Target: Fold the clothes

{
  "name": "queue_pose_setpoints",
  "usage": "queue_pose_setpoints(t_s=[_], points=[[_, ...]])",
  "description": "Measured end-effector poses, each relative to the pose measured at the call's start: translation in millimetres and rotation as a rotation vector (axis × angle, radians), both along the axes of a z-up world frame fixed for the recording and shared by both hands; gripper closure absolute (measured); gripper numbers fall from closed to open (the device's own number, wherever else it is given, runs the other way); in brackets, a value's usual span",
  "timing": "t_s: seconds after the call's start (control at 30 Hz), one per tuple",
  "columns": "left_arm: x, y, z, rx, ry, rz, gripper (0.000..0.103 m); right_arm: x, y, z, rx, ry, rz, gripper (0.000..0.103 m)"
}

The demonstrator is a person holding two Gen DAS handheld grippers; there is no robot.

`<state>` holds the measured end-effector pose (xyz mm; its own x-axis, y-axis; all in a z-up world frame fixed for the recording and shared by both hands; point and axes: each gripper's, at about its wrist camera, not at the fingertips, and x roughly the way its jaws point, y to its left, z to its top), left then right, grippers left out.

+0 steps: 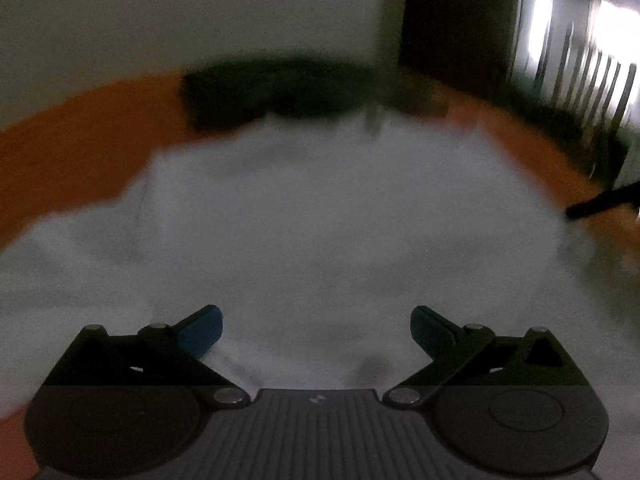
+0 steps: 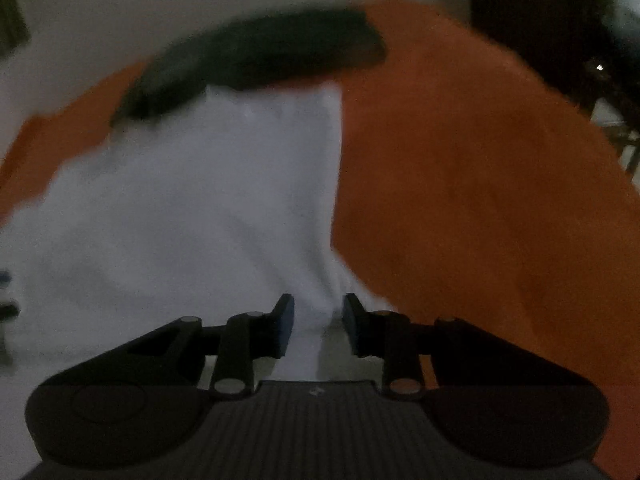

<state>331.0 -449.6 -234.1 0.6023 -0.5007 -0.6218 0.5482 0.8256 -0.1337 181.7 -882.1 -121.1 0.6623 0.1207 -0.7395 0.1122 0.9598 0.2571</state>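
Right wrist view: white garment (image 2: 192, 216) bunches between the parted right gripper (image 2: 319, 322), unpinched.

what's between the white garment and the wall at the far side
A dark garment lies along the far edge of the white garment, on the orange cover. Behind it only a strip of orange cover shows before the wall. Both wrist views show this, blurred.

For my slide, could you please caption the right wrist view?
Right gripper straddling a bunched fold of the white garment on the orange surface.
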Motion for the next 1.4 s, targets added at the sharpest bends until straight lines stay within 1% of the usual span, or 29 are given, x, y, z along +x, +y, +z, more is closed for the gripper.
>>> queue_pose_setpoints(t_s=[0.03, 0.07, 0.1, 0.13, 0.17, 0.2, 0.23, 0.27, 0.3, 0.33, 0.4, 0.43, 0.5, 0.57, 0.6, 0.67, 0.7, 0.73, 0.77, 0.87, 0.93, 0.97, 1.03, 1.13, 1.2, 1.23, 1.33, 1.37, 1.4], points=[[-0.8, -2.5, 9.3, -0.046, 0.025, -0.043, 0.001, 1.5, 1.5, 6.4, 0.001, -0.048, 0.017, 0.067], [-1.4, -8.0, 15.3, -0.063, 0.041, -0.073, 0.000, 5.9, 8.1, 10.1, -0.017, -0.074, 0.051, 0.063], [-2.0, -15.2, 18.2, -0.054, 0.031, -0.079, 0.000, 10.3, 14.7, 13.5, -0.036, -0.100, 0.085, 0.059], [-2.0, -24.2, 17.5, -0.030, 0.007, -0.074, 0.000, 16.4, 21.8, 10.1, -0.065, -0.108, 0.103, 0.053], [0.0, -33.5, 12.2, 0.001, -0.009, -0.072, 0.000, 23.4, 31.3, 2.5, -0.097, -0.105, 0.120, 0.052], [3.8, -42.4, 2.5, 0.042, -0.013, -0.066, 0.000, 28.6, 37.1, -6.6, -0.113, -0.083, 0.122, 0.052], [8.7, -48.7, -10.6, 0.099, -0.008, -0.043, 0.000, 33.9, 42.8, -16.1, -0.130, -0.059, 0.124, 0.052], [15.0, -49.7, -26.1, 0.169, 0.011, 0.003, 0.000, 40.5, 47.1, -31.9, -0.158, 0.015, 0.104, 0.052], [19.8, -48.5, -40.0, 0.222, 0.027, 0.049, 0.000, 43.1, 46.2, -40.8, -0.152, 0.043, 0.086, 0.052], [18.5, -38.4, -46.9, 0.206, 0.037, 0.087, 0.000, 45.1, 44.8, -37.2, -0.140, 0.052, 0.084, 0.052], [13.4, -18.4, -47.0, 0.106, 0.047, 0.115, 0.001, 49.0, 42.0, -29.8, -0.116, 0.069, 0.079, 0.051], [6.9, -19.2, -42.1, 0.113, 0.031, 0.111, 0.001, 47.4, 40.4, -20.8, -0.100, 0.057, 0.077, 0.051], [-10.9, -21.8, -27.0, 0.104, -0.027, 0.102, 0.001, 38.0, 38.9, 1.0, -0.050, -0.050, 0.059, 0.044], [-20.8, -19.9, -14.7, 0.026, -0.046, 0.081, 0.000, 27.2, 53.0, 11.0, -0.029, -0.072, 0.022, 0.012], [-21.0, -23.0, -12.9, 0.003, -0.042, 0.071, 0.000, 21.7, 60.1, 15.9, -0.018, -0.084, 0.005, 0.009], [-16.6, -34.7, -19.4, 0.021, -0.055, 0.068, 0.000, 5.1, 80.6, 20.2, 0.037, -0.170, 0.010, 0.009], [-13.8, -41.7, -24.0, 0.038, -0.058, 0.071, 0.000, -2.1, 94.1, 17.2, 0.040, -0.202, 0.019, 0.009], [-10.1, -50.1, -33.3, 0.073, -0.050, 0.089, 0.000, -6.1, 107.9, 9.9, 0.021, -0.216, 0.038, 0.009], [-9.8, -47.6, -42.2, 0.069, -0.058, 0.095, 0.000, -10.0, 121.5, 2.5, 0.001, -0.229, 0.057, 0.009], [-9.0, -40.1, -67.3, 0.055, -0.080, 0.112, 0.000, -13.9, 150.9, -34.6, -0.099, -0.219, 0.132, 0.009], [-7.8, -38.0, -66.6, 0.034, -0.070, 0.111, 0.000, -15.6, 160.6, -52.4, -0.157, -0.249, 0.146, 0.007], [-7.0, -38.6, -66.1, 0.040, -0.067, 0.110, 0.000, -16.5, 165.3, -61.0, -0.185, -0.263, 0.153, 0.005], [-8.6, -39.0, -64.9, 0.042, -0.067, 0.106, 0.000, -16.7, 165.4, -59.9, -0.181, -0.250, 0.148, 0.001], [-12.4, -37.9, -62.3, 0.041, -0.063, 0.107, 0.000, -14.9, 164.4, -61.4, -0.180, -0.245, 0.144, 0.000], [-18.5, -38.9, -53.2, 0.061, -0.046, 0.112, 0.001, -12.4, 164.2, -59.1, -0.179, -0.238, 0.145, 0.001], [-22.2, -38.0, -47.8, 0.063, -0.038, 0.112, 0.001, -16.1, 165.8, -52.7, -0.187, -0.246, 0.146, 0.001], [-36.9, -18.8, -22.1, -0.010, -0.018, 0.092, 0.001, -27.4, 170.6, -33.5, -0.208, -0.268, 0.148, 0.001], [-38.9, -12.7, -14.6, -0.022, -0.013, 0.088, 0.001, -34.0, 174.9, -26.3, -0.191, -0.291, 0.187, 0.001], [-38.6, -7.5, -10.5, -0.016, -0.012, 0.099, 0.001, -41.4, 182.5, -20.3, -0.180, -0.321, 0.239, 0.002]])
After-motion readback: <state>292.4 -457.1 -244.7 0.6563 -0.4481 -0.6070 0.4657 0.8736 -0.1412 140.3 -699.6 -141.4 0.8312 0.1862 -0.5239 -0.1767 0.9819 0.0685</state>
